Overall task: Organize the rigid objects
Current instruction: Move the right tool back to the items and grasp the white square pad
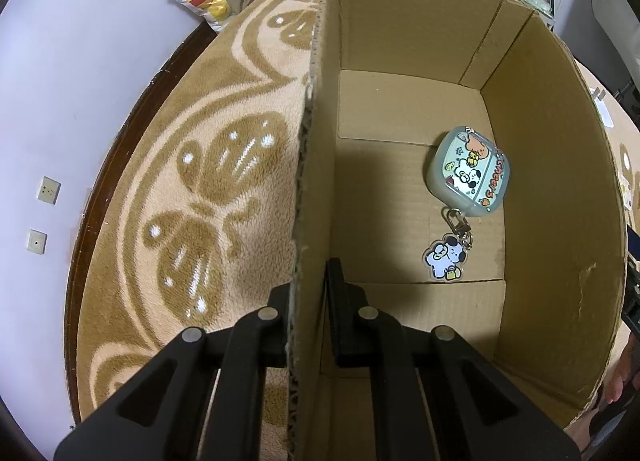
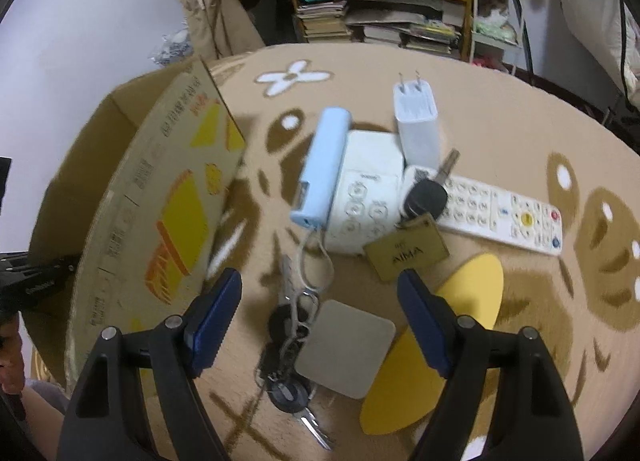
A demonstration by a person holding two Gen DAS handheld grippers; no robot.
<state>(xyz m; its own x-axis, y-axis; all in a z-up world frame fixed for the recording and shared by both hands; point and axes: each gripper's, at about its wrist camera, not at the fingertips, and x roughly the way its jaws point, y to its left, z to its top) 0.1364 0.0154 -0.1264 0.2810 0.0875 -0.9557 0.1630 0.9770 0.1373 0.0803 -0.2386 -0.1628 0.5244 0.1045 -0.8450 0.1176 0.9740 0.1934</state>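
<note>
Grey square pad lies between spread right tongs.

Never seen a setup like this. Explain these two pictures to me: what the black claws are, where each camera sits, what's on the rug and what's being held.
There is no robot here. A person holds a two-finger gripper in each hand, and a wide-angle camera on each looks forward along its fingers.

The left camera picture shows the left gripper clamped on a wall of the cardboard box, one finger outside and one inside. In the box lies an earbud case with a dog charm.

The right camera picture shows the right gripper, open and holding nothing, above items on the patterned rug: a grey square, key bunch, yellow piece, blue power bank, white charger plug, two white remotes and a car key with a brown tag.
</note>
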